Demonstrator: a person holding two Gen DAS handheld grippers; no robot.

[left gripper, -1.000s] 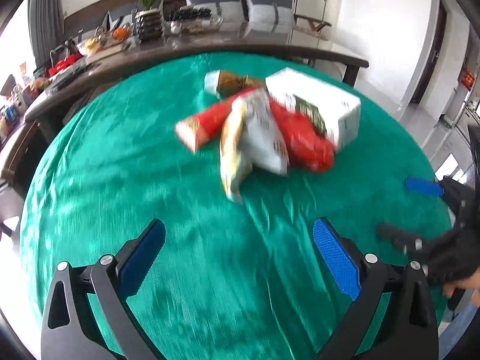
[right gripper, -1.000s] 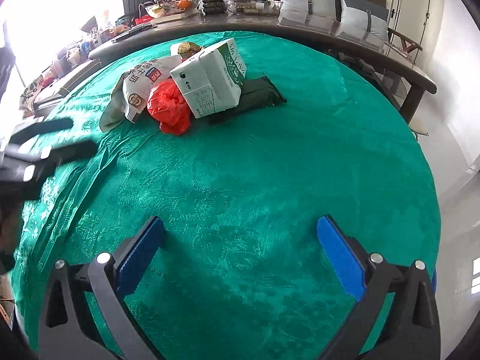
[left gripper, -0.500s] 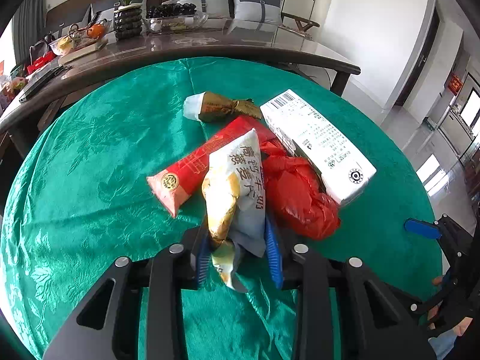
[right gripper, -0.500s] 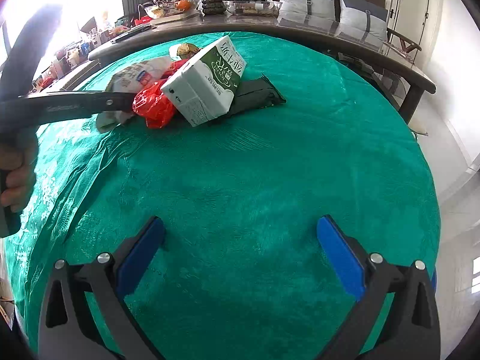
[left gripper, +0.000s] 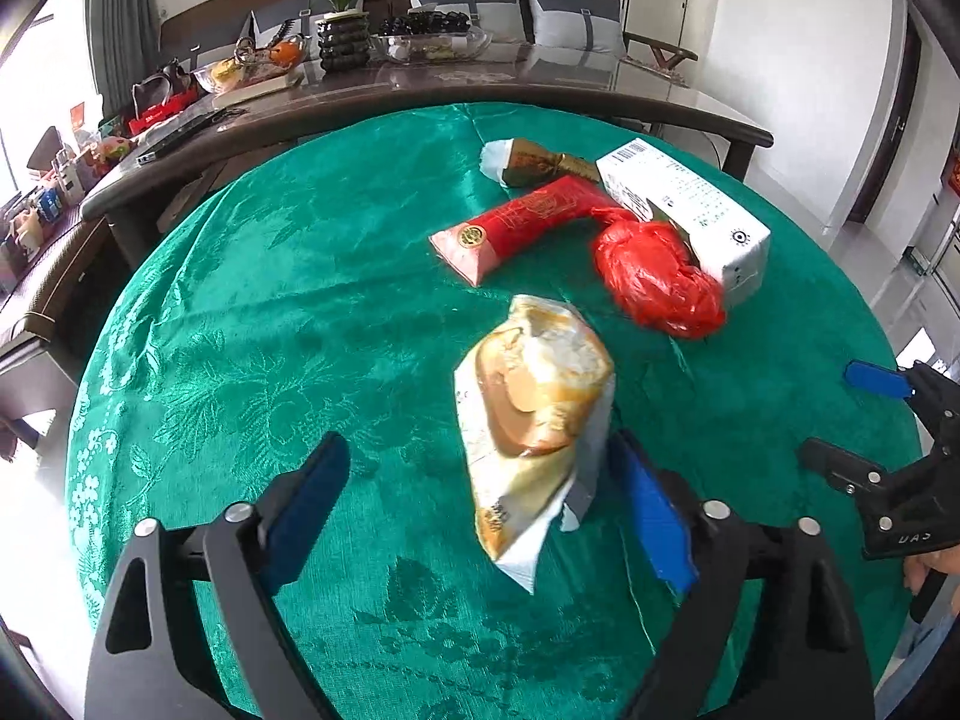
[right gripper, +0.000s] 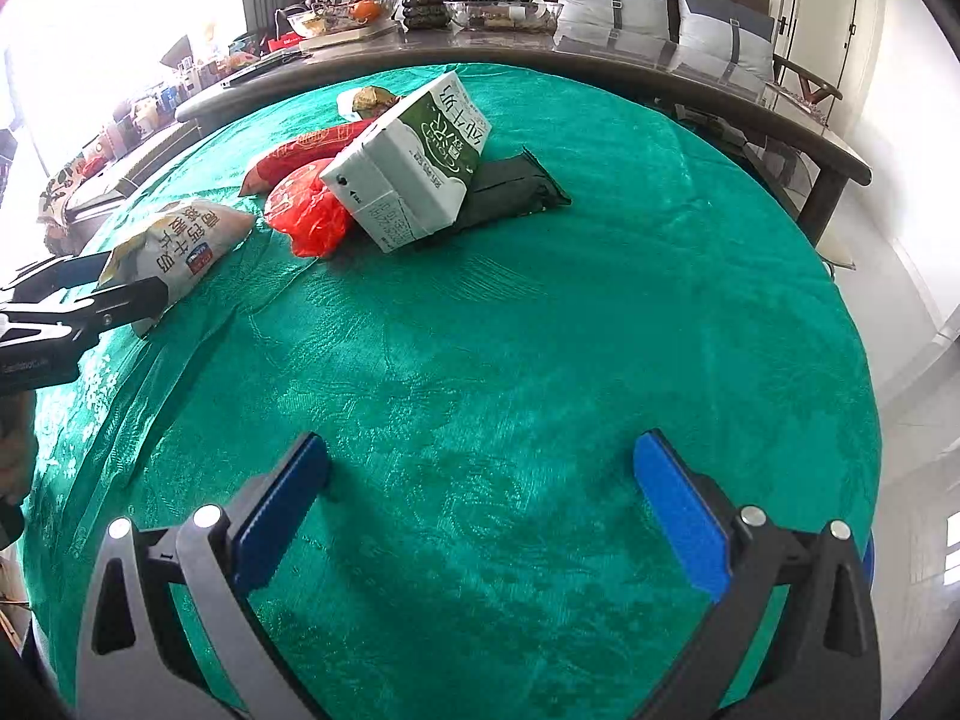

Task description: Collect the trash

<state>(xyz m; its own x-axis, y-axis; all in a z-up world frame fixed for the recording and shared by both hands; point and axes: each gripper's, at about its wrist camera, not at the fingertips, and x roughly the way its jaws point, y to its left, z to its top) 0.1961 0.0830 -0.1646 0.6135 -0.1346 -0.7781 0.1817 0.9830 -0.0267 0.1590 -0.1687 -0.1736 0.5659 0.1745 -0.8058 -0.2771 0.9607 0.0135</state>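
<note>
A white and tan snack bag (left gripper: 534, 420) lies on the green tablecloth between the fingers of my left gripper (left gripper: 480, 480), which is open; the bag leans against the right pad (left gripper: 651, 513). It also shows in the right wrist view (right gripper: 180, 246). Farther back lie a red wrapper (left gripper: 522, 222), a crumpled red plastic bag (left gripper: 657, 279), a white milk carton (left gripper: 684, 210) and a gold and white wrapper (left gripper: 528, 162). A dark green pouch (right gripper: 510, 189) lies behind the carton. My right gripper (right gripper: 480, 504) is open and empty over bare cloth.
The round table (right gripper: 540, 330) has a green cloth. A long dark table (left gripper: 420, 96) behind it carries bowls, a plant and clutter. A sofa with grey cushions stands at the back. The right gripper's fingers show at the left wrist view's right edge (left gripper: 882, 420).
My left gripper was shut on the snack bag half a second ago, pulled it back from the pile, and has now opened, with the bag loose between the fingers. The right gripper has hardly moved.
</note>
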